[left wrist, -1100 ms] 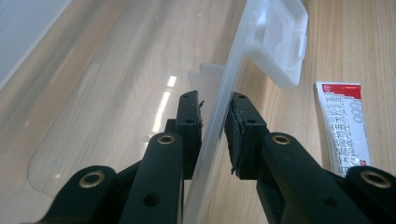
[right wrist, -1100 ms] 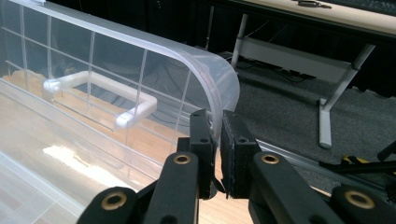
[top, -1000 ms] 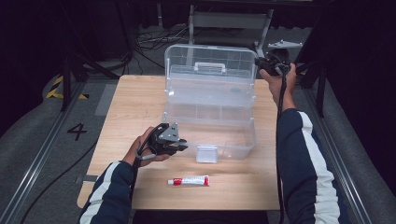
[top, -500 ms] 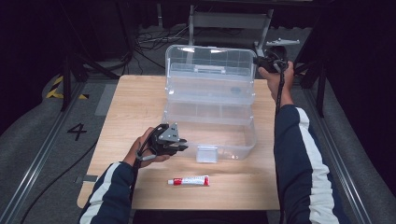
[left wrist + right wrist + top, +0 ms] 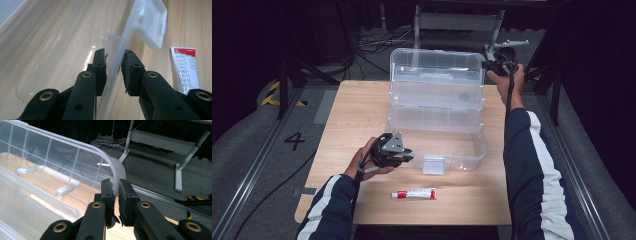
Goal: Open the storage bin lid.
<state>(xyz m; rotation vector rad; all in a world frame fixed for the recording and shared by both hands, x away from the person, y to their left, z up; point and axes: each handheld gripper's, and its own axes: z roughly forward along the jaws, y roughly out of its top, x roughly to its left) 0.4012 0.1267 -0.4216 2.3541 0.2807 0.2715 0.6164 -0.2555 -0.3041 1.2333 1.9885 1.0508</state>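
Clear plastic storage box [image 5: 437,120] sits mid-worktop [image 5: 357,115], lid raised as before. We see right gripper [image 5: 497,66] nudged along lid's corner, fingers clamped on it; left gripper [image 5: 404,159] unmoved, fingers clamped on front wall. Glue tube [image 5: 414,193] nearby.

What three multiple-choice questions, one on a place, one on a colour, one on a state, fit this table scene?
1. Where does the tube lie?
A. inside the box
B. on the table in front of the box
C. on the floor

2. What colours is the tube?
A. white and red
B. blue
C. green

3. What is the state of the box lid?
A. shut
B. taken off
C. raised open

Answers: 1 B, it lies on the wood nearer the person than the box. 2 A, a white body with a red end. 3 C, the lid stands up behind the box, the right claw at its edge.
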